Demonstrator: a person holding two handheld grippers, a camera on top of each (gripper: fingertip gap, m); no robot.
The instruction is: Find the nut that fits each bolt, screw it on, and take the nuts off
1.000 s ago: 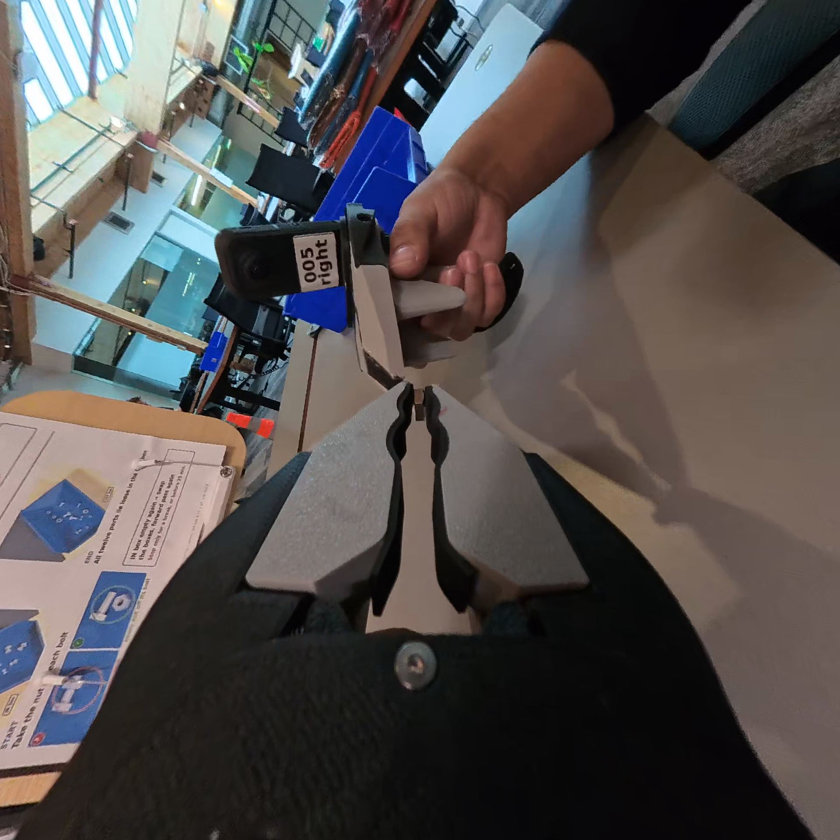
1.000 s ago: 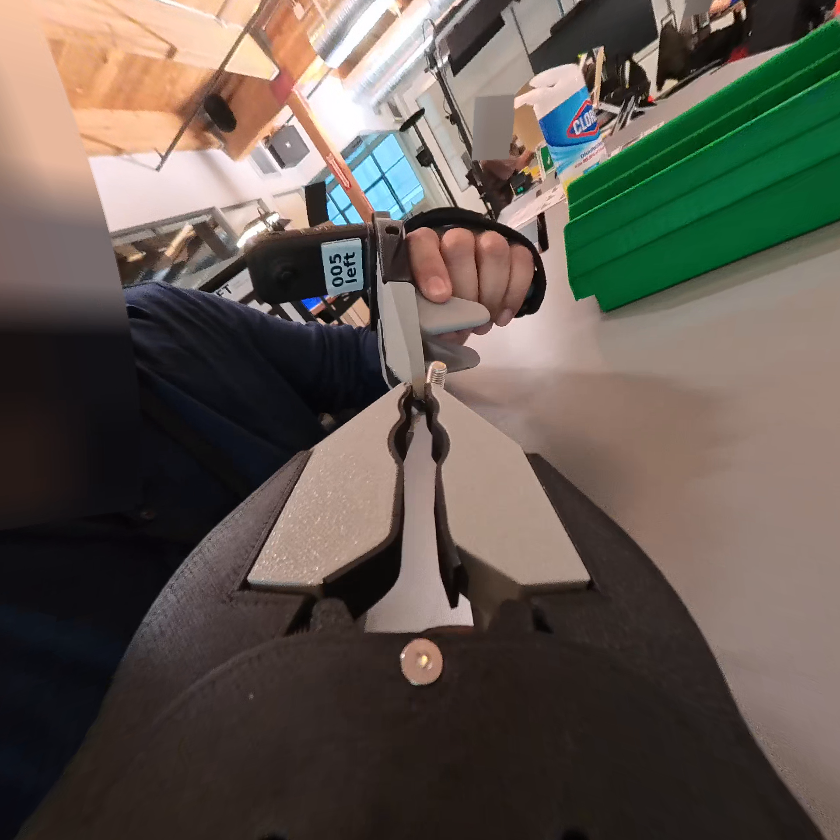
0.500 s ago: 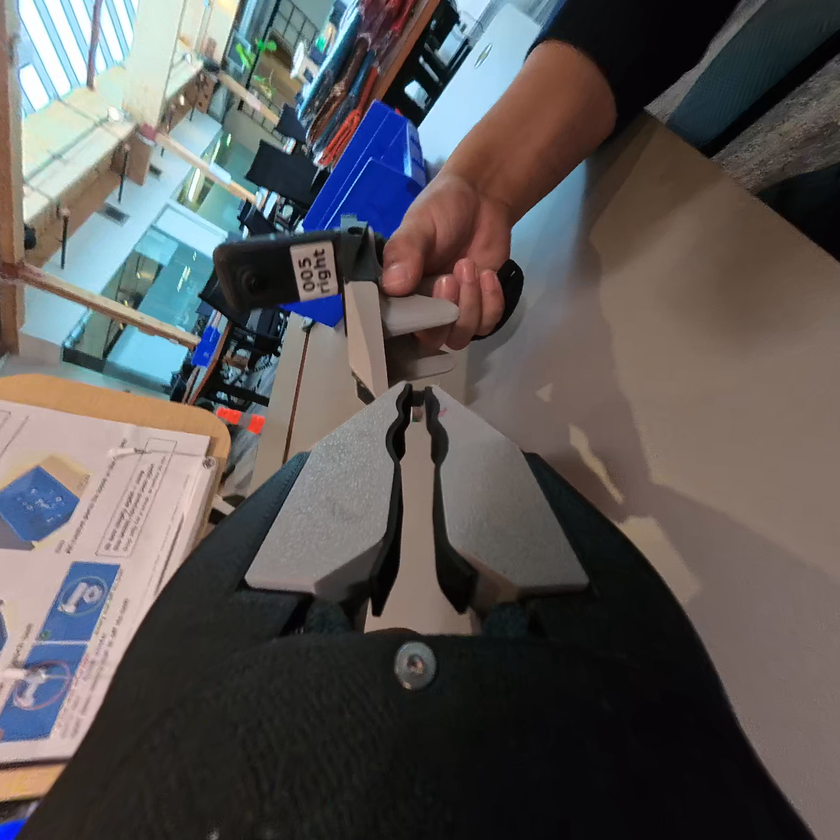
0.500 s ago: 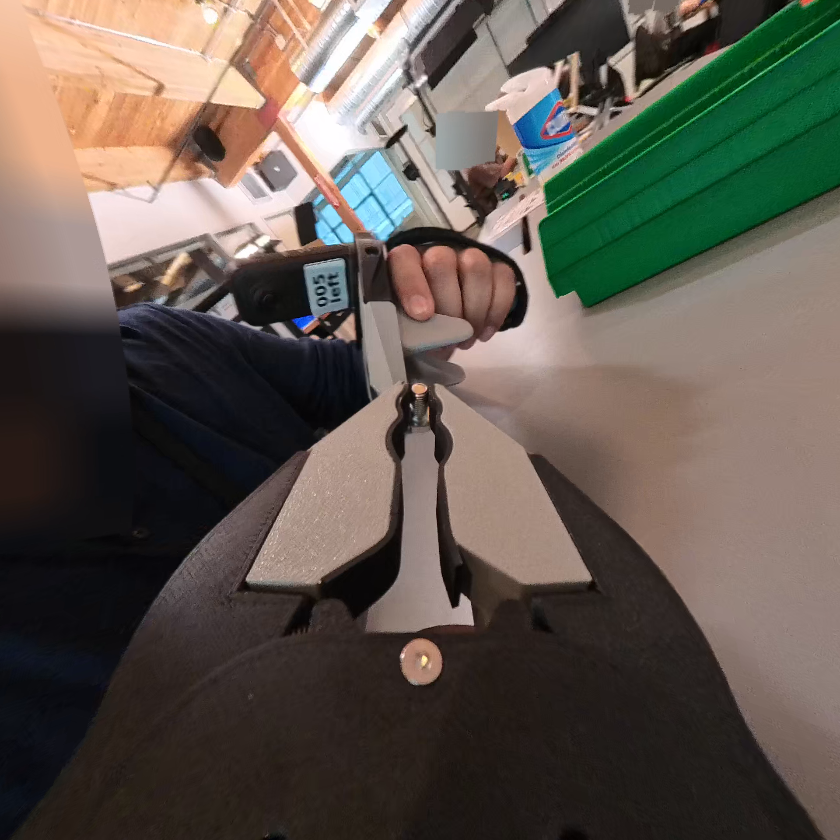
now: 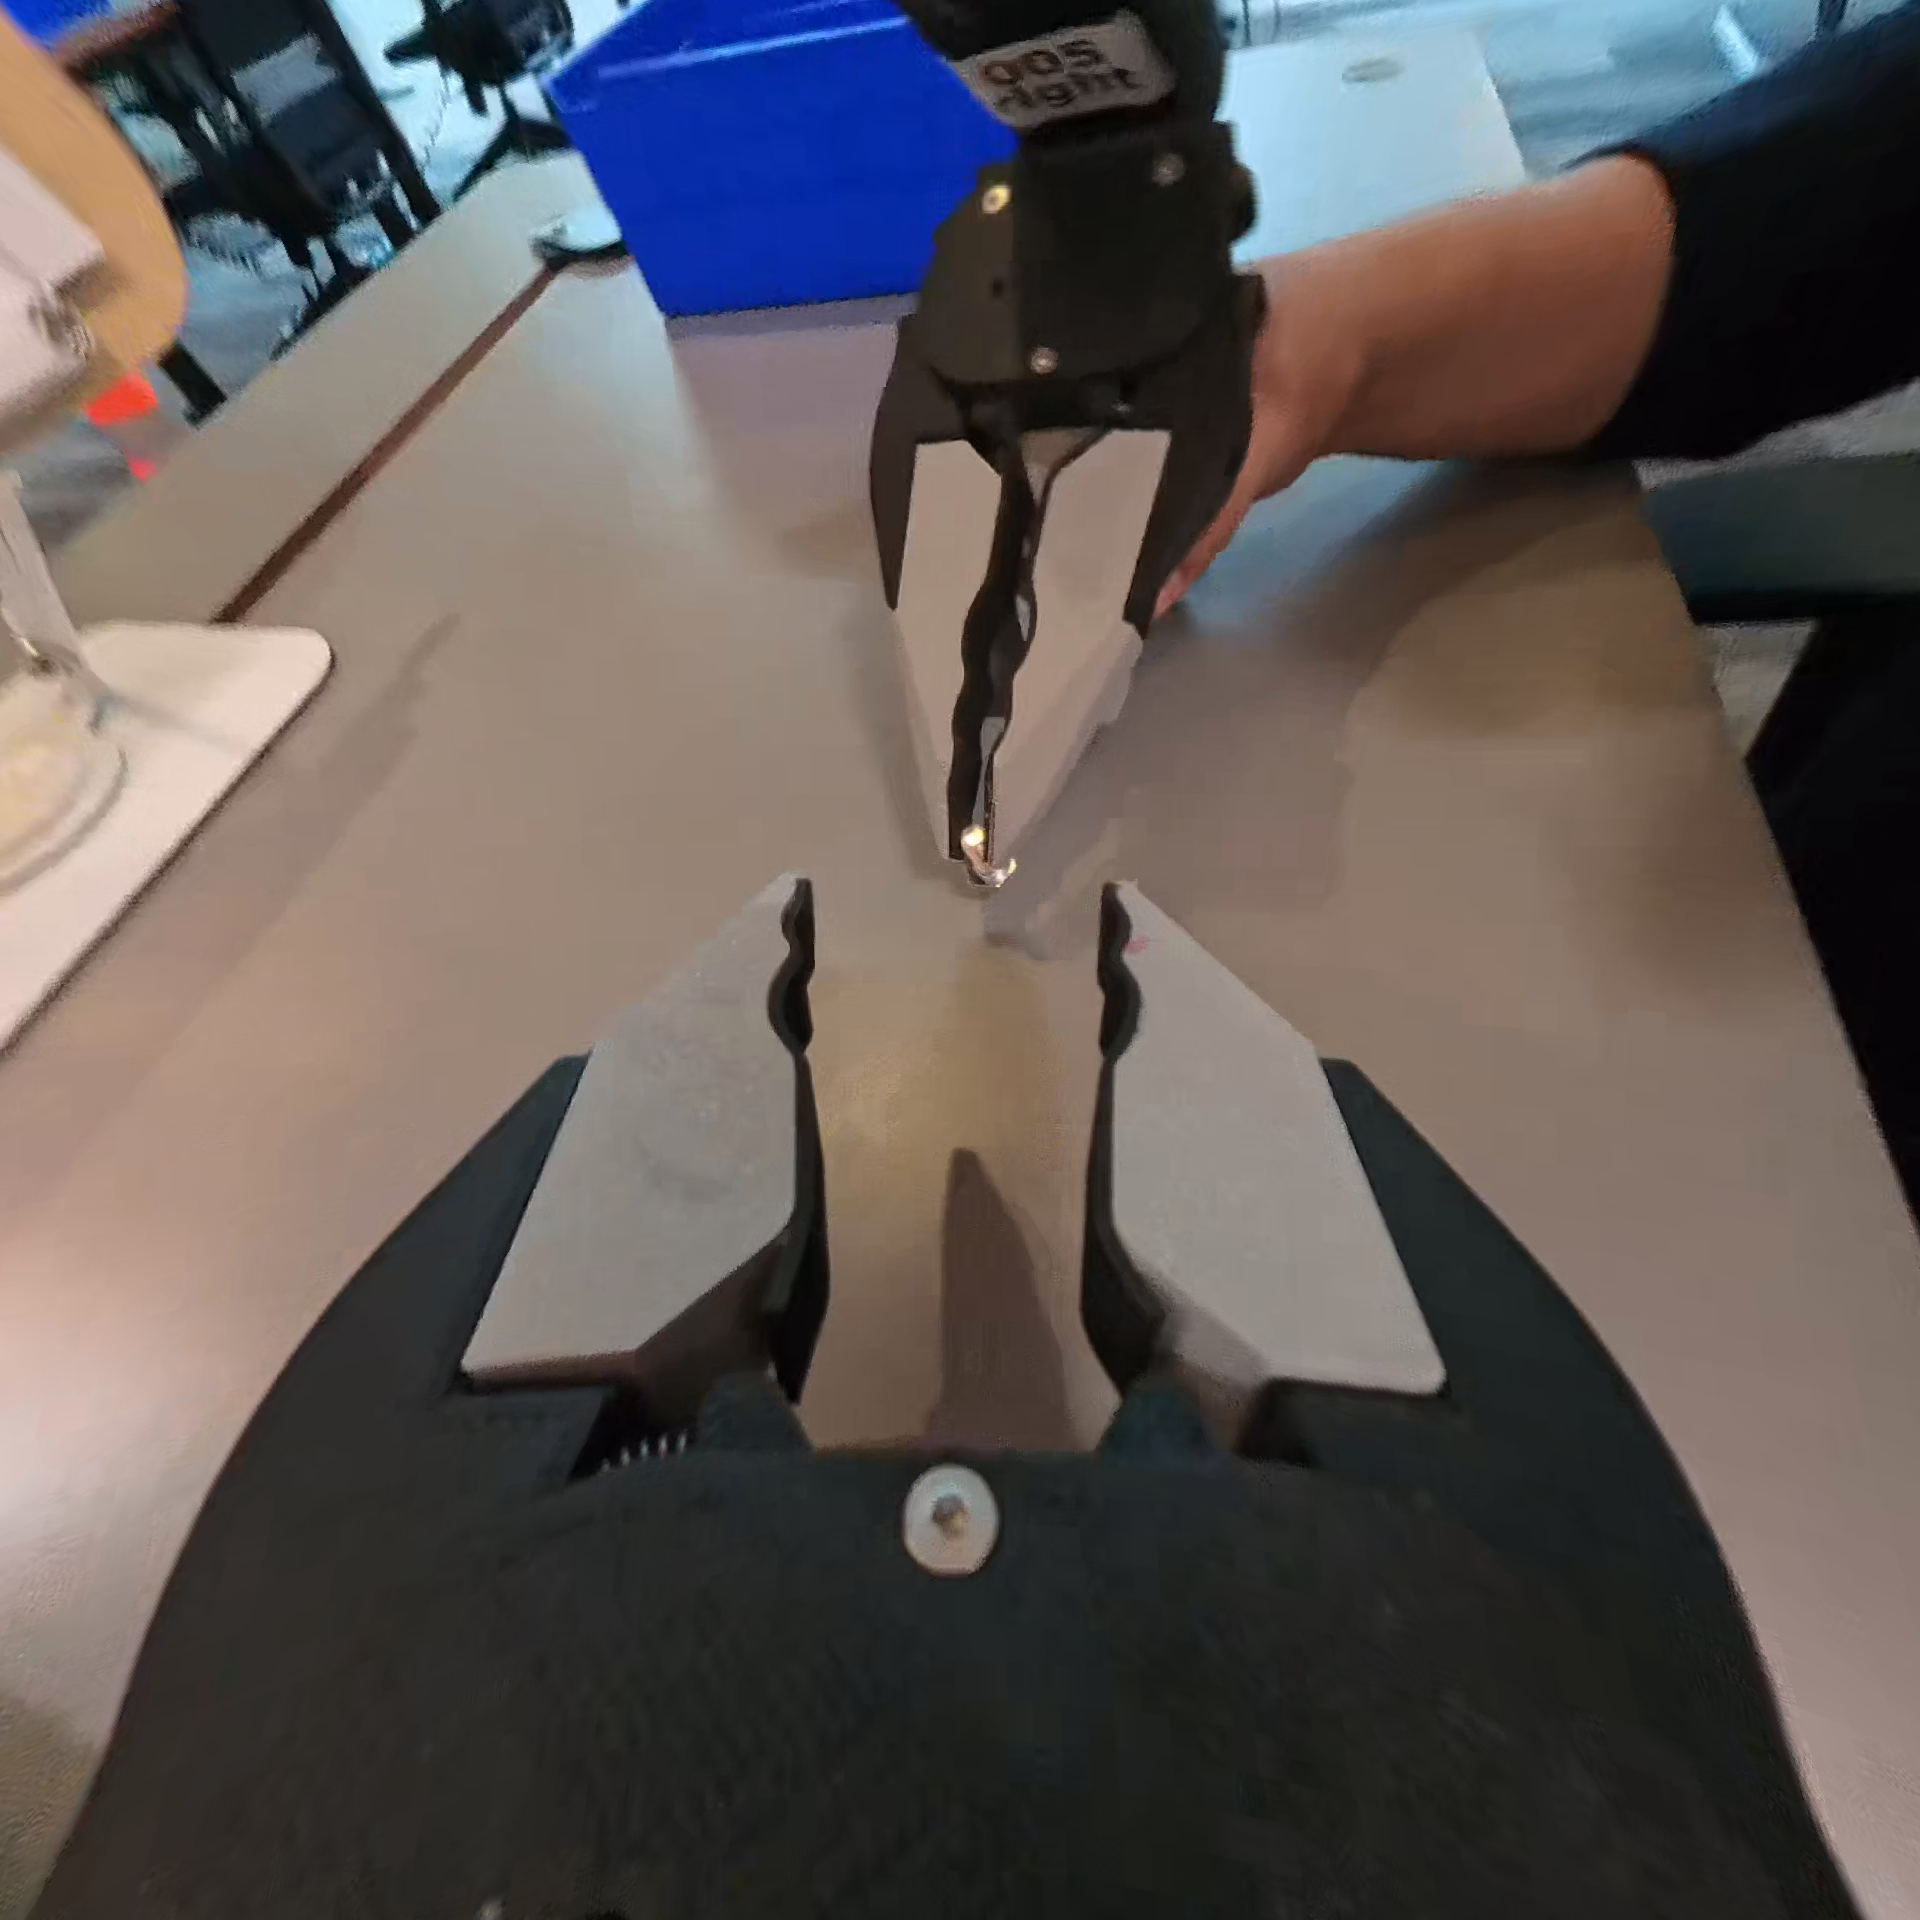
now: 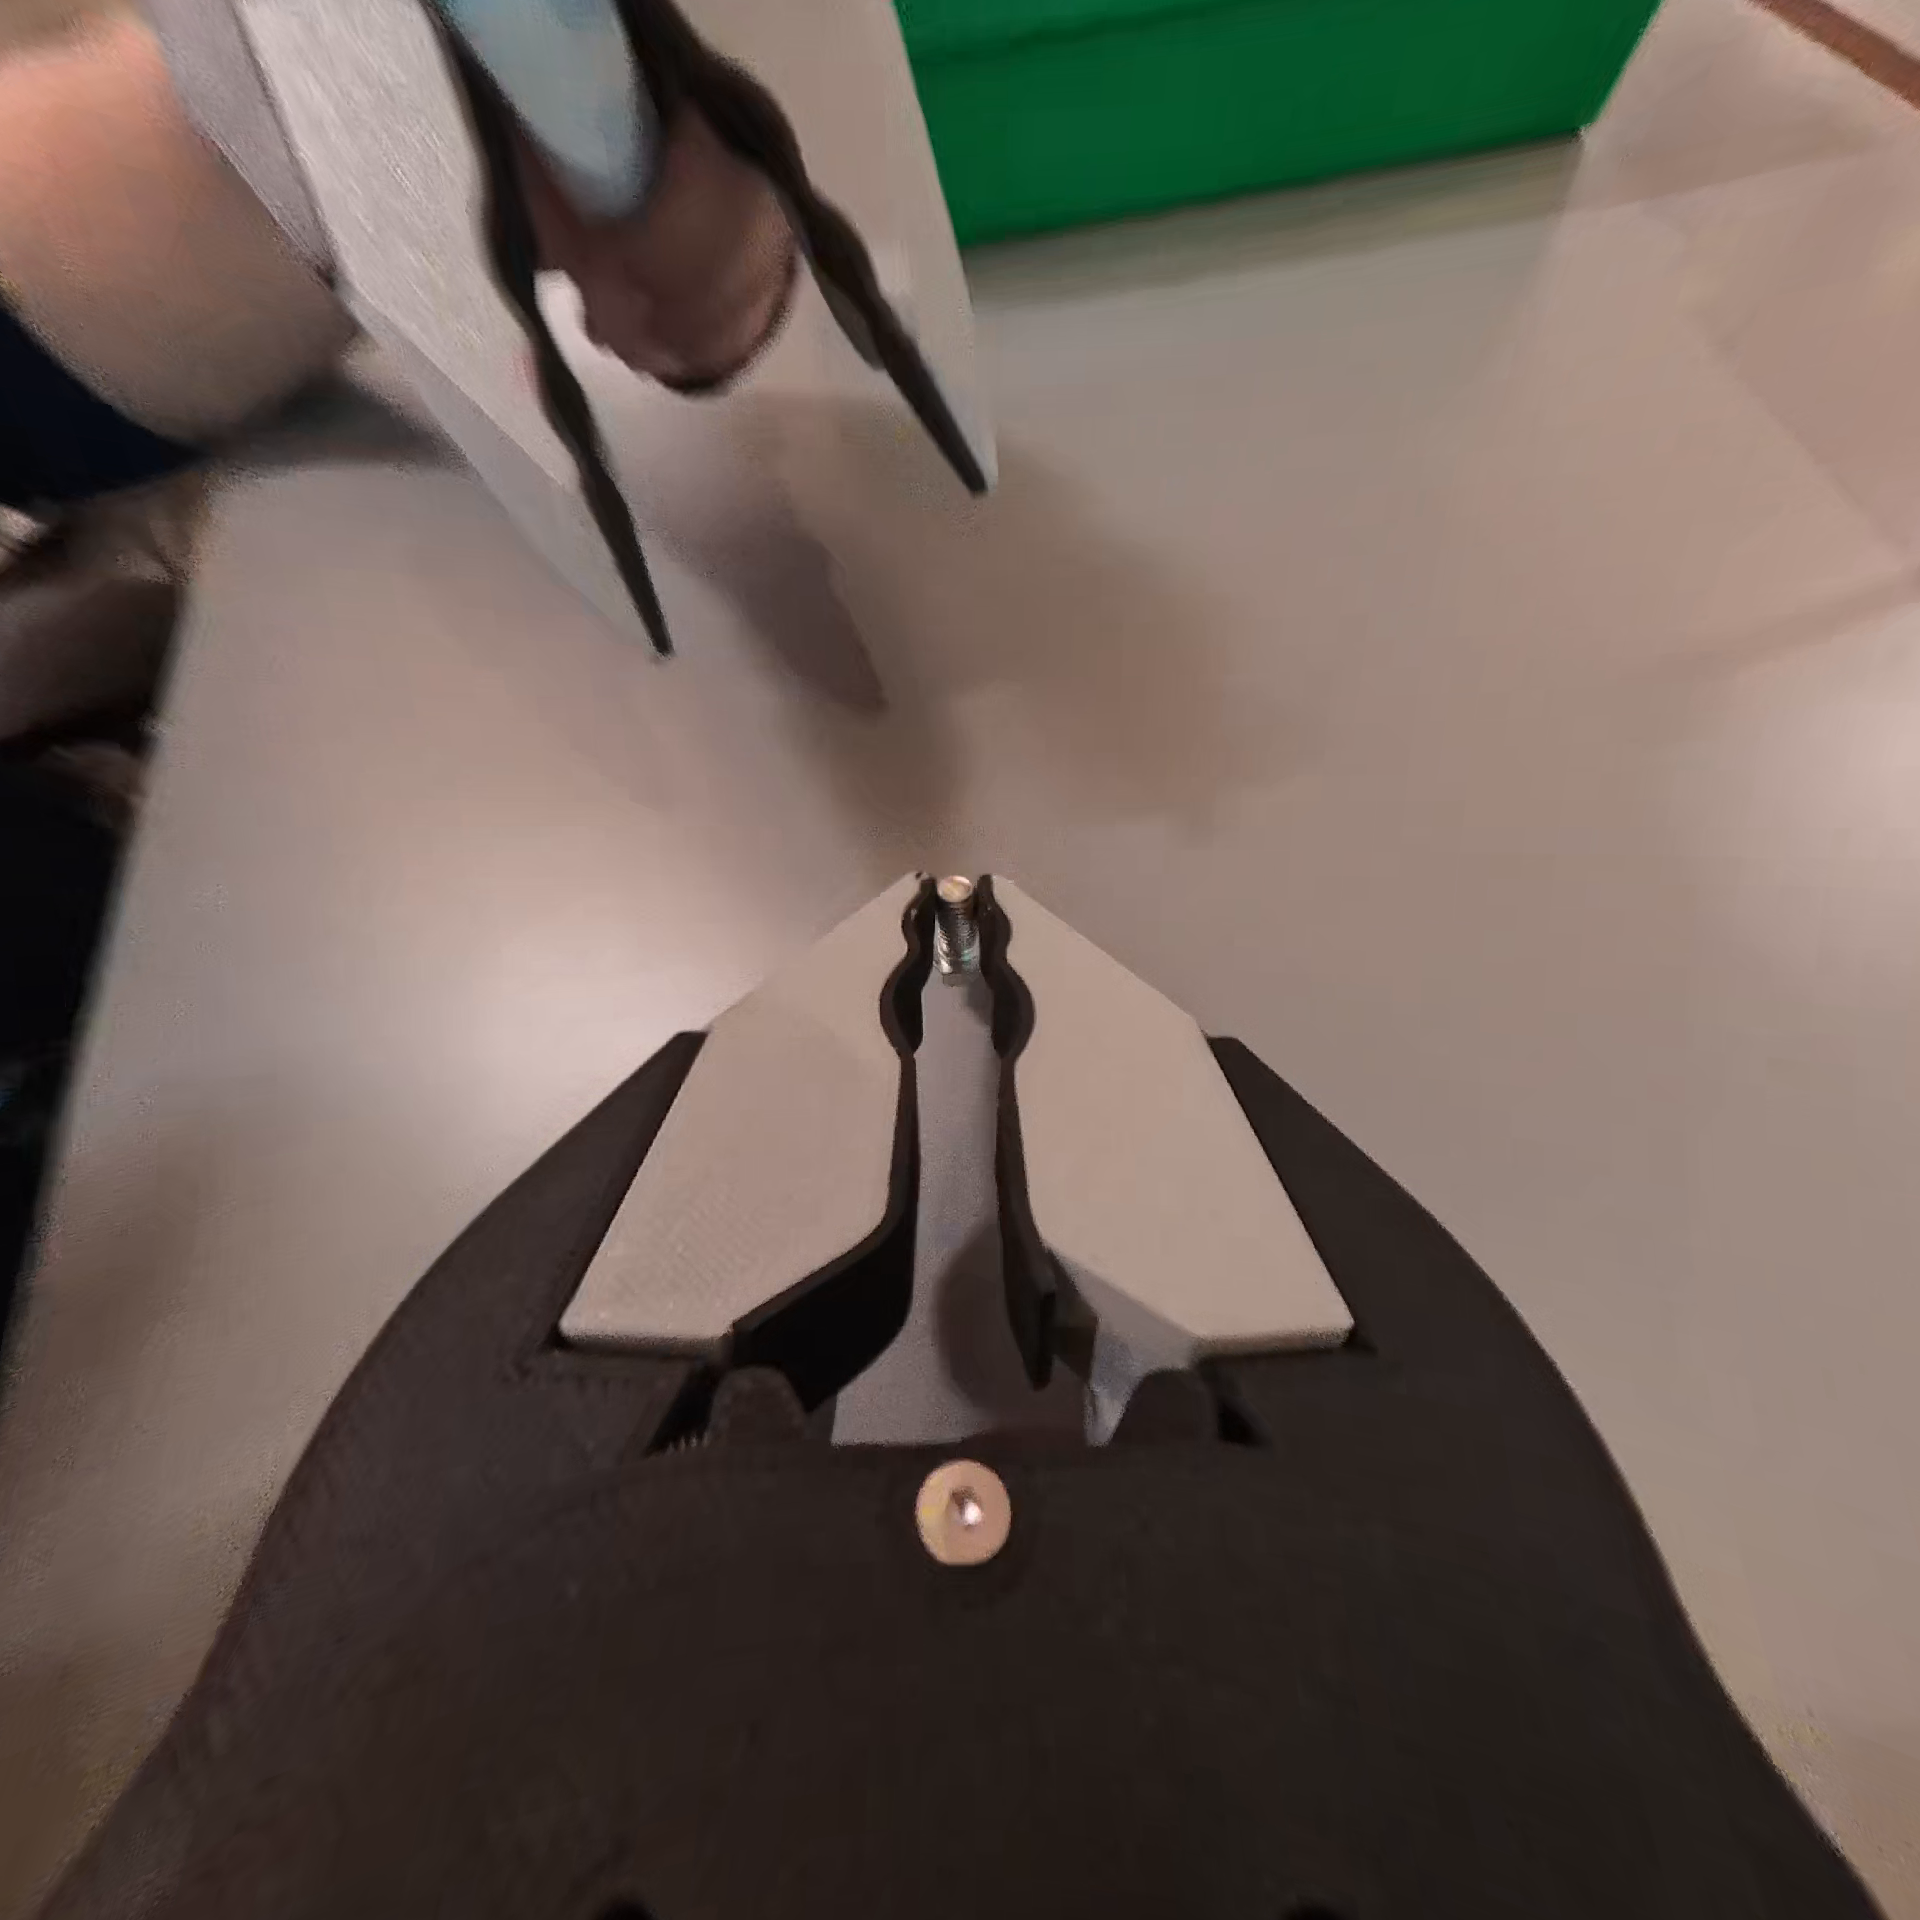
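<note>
In the right wrist view my right gripper (image 6: 954, 883) is shut on a small silver threaded bolt (image 6: 954, 930), whose end points forward between the pads just above the grey table (image 6: 1455, 831). The left wrist view shows this gripper (image 5: 977, 847) pointing down with the shiny bolt (image 5: 985, 860) at its tips. My left gripper (image 5: 956, 899) is wide open with nothing between its pads, just short of the right gripper's tips. It also shows open at the top of the right wrist view (image 6: 821, 566). I see no nut in either view.
A blue bin (image 5: 790, 156) stands at the far end of the table. A green bin (image 6: 1247, 114) stands behind the left gripper. A white stand base (image 5: 156, 707) lies at the left. A person's hand (image 5: 1403, 353) holds the right gripper. My hands' fingertips stand some 6 centimeters from each other.
My left gripper was shut on a small metal piece at its tips and has opened wide; that piece is out of sight now. Both grippers tilted down towards the table. The right keeps the bolt.
</note>
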